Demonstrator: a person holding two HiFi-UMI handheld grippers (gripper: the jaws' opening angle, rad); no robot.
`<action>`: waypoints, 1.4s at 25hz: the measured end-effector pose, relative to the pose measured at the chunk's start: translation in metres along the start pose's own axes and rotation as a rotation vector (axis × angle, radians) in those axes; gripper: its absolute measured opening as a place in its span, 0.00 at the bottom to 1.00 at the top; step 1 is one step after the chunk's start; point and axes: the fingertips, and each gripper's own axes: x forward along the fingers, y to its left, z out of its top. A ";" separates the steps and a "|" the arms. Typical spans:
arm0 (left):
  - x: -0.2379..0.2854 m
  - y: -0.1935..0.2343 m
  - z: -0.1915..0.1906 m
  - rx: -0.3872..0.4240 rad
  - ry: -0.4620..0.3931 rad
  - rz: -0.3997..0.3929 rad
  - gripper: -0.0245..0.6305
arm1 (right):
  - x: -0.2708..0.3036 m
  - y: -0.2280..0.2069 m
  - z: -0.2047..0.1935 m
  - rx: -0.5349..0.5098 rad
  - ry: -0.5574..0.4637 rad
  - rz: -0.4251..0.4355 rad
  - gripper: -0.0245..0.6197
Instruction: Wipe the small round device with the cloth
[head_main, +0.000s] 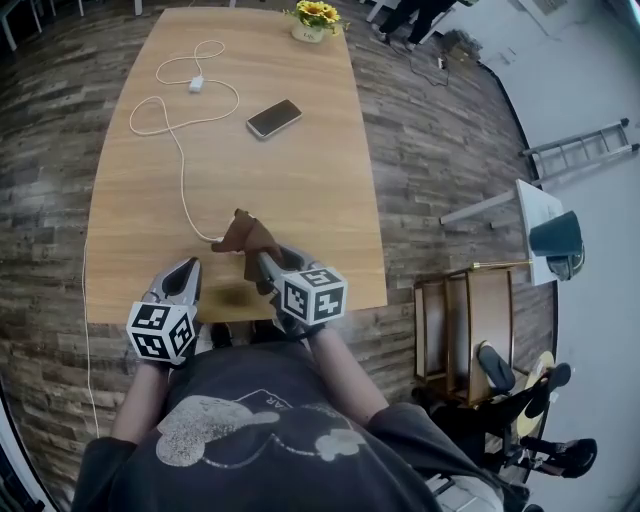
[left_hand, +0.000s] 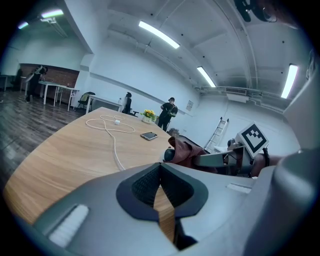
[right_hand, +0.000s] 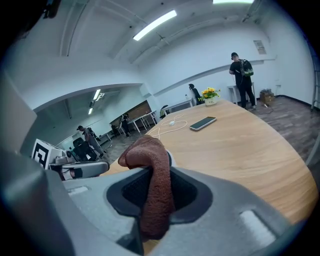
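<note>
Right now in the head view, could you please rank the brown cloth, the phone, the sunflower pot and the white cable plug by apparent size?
1. Brown cloth, though it lies nearest the camera.
2. Phone and sunflower pot: too alike to rank.
3. White cable plug.

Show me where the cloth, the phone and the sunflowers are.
cloth (right_hand: 156, 190), right gripper view, middle of the hanging fold.
phone (head_main: 274, 118), head view, centre of its top face.
sunflowers (head_main: 318, 12), head view, on the yellow bloom.
</note>
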 end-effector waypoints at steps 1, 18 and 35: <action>0.002 -0.002 0.000 -0.001 0.000 0.004 0.07 | -0.002 -0.006 -0.001 0.004 0.005 -0.009 0.17; 0.024 -0.033 0.001 0.011 0.006 0.046 0.07 | -0.031 -0.047 0.005 -0.023 0.026 0.040 0.17; 0.007 -0.026 -0.003 -0.012 -0.010 0.129 0.07 | 0.012 0.004 -0.046 -0.269 0.251 0.251 0.17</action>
